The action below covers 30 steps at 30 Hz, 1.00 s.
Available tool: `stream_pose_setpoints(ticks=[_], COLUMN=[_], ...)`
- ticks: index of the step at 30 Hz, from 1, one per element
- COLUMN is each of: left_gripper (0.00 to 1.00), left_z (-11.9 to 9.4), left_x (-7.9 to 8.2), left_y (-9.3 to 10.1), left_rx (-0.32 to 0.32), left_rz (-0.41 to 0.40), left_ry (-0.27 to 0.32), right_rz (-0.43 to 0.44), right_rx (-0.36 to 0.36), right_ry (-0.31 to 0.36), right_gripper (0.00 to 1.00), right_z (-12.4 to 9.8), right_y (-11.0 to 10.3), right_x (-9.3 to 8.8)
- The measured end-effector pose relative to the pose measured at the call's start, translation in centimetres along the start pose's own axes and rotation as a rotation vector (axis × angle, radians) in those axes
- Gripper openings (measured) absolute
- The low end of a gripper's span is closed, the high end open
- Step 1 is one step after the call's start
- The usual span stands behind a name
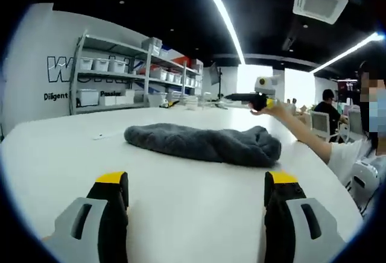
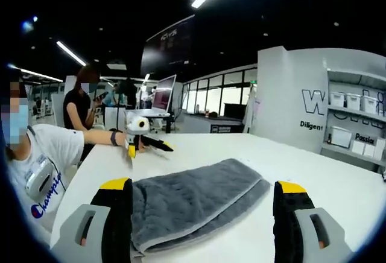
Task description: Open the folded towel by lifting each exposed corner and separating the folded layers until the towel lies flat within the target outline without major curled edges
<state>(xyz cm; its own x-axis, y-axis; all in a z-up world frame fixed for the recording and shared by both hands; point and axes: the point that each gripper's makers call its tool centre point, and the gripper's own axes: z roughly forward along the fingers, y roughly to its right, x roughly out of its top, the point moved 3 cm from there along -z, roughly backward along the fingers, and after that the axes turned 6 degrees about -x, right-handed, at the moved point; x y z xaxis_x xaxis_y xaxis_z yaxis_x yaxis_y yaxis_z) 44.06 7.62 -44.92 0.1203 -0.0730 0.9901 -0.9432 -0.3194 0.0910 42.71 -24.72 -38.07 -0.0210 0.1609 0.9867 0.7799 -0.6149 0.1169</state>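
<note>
- The towel (image 1: 208, 143) is seen lying folded on the white table (image 1: 60, 154), a grey, bunched strip with nothing on it and nothing touching it.
- The left gripper (image 1: 196, 187) is held low over the table, short of the towel, with its jaws spread wide and nothing between them; it is judged to be lined up for an approach, since the towel sits centred between the jaws.
- The right gripper (image 2: 205, 193) is likewise held released, jaws wide apart and empty. The towel (image 2: 193, 199) is framed between them, its near edge close to the left jaw, which suggests a near corner is being aimed at.
- No lifting has begun, so the task is judged to be at its start.
- No target outline can be made out on the table in either view.
- In the right gripper view the towel's folded layers and its paler hemmed edge are shown, running away from the camera; in the left gripper view it is seen only side-on, as a rumpled mound.
- In the left gripper view shelves (image 1: 120, 76) with white bins are shown behind the table.
- The other gripper is seen in each view, held up above the table's far side in the person's hand (image 2: 134, 142).
</note>
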Motion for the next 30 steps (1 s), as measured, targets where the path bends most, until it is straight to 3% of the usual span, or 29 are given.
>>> stream_pose_setpoints(ticks=[6, 8, 12, 14, 18, 21, 25, 27, 30], left_gripper=[0.90, 0.90, 0.90, 0.90, 0.87, 0.86, 0.86, 0.85, 0.83], left_z=[0.3, 0.4, 1.0, 1.6, 2.6, 3.9, 5.4, 6.4, 7.8], left_x=[1.2, 1.8, 2.7, 3.2, 4.1, 4.7, 5.5, 5.7, 6.1], left_y=[1.0, 1.8, 3.6, 4.4, 5.2, 6.5, 7.9, 8.8, 10.5], left_rx=[0.014, 0.005, -0.010, -0.011, 0.059, 0.079, 0.100, 0.093, 0.051], left_rz=[0.051, 0.117, 0.141, 0.174, 0.275, 0.297, 0.439, 0.492, 0.480], left_ry=[0.016, 0.001, 0.011, 0.007, -0.011, 0.003, -0.007, -0.008, 0.007], right_rz=[0.005, 0.004, 0.002, -0.003, -0.002, -0.003, -0.008, -0.011, -0.022], right_rx=[-0.013, -0.016, -0.022, -0.023, -0.028, -0.028, -0.028, -0.027, -0.037], right_ry=[-0.009, -0.008, 0.011, 0.018, 0.045, 0.064, 0.077, 0.080, 0.076], right_gripper=[0.99, 0.99, 0.99, 0.99, 0.99, 0.99, 0.99, 0.99, 0.99], right_z=[-0.1, -0.2, -0.6, -0.8, -1.1, -1.4, -1.5, -1.5, -1.4], right_y=[0.2, 0.4, 0.7, 0.8, 0.3, 0.5, 0.5, 0.5, 0.5], right_x=[-0.2, -0.1, 0.5, 0.7, 1.2, 1.6, 2.0, 2.2, 2.3])
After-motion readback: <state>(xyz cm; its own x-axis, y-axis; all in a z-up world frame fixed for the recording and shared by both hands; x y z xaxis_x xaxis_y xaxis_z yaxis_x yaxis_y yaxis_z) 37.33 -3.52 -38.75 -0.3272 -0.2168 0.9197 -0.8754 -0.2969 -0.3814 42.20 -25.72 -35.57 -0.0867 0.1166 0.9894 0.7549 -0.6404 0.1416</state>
